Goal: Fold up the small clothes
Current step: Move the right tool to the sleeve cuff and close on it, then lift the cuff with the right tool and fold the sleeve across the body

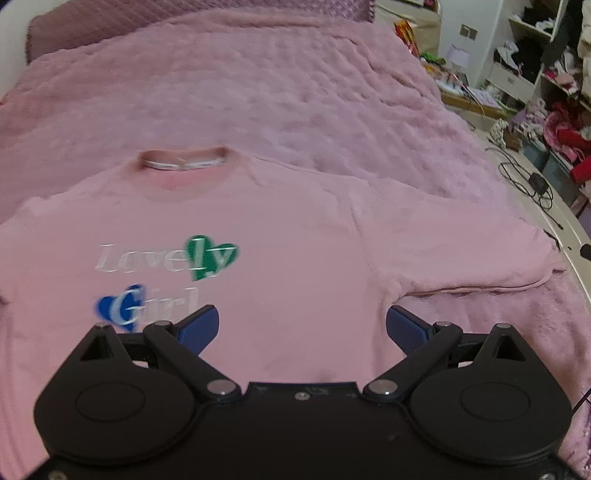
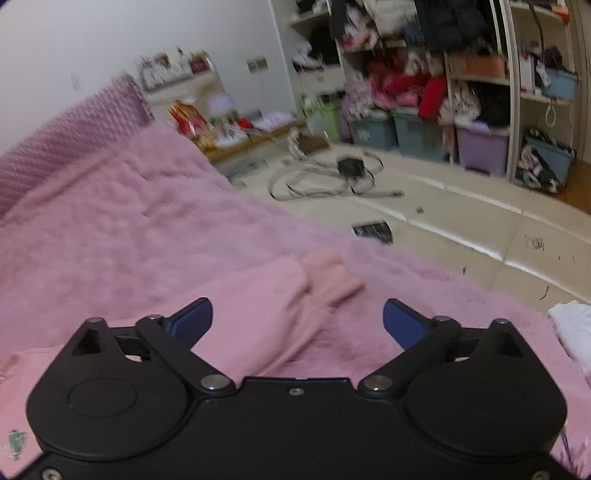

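Note:
A pink long-sleeved top [image 1: 280, 236] lies flat, front up, on the pink fluffy blanket [image 1: 258, 85]. It reads "Lovely Girl" with a green heart and a blue heart. Its collar [image 1: 183, 161] points to the far side and its right sleeve [image 1: 461, 243] stretches to the right. My left gripper [image 1: 302, 325] is open and empty above the top's chest. My right gripper [image 2: 297, 319] is open and empty above the sleeve [image 2: 258, 314], near its cuff [image 2: 332, 277].
The blanket's right edge [image 2: 424, 273] drops to a pale floor with cables and a black adapter [image 2: 351, 166]. Something white [image 2: 572, 332] lies at the bed's right edge. A purple headboard [image 1: 184, 14] stands at the far end. Cluttered shelves and bins [image 2: 480, 144] line the far wall.

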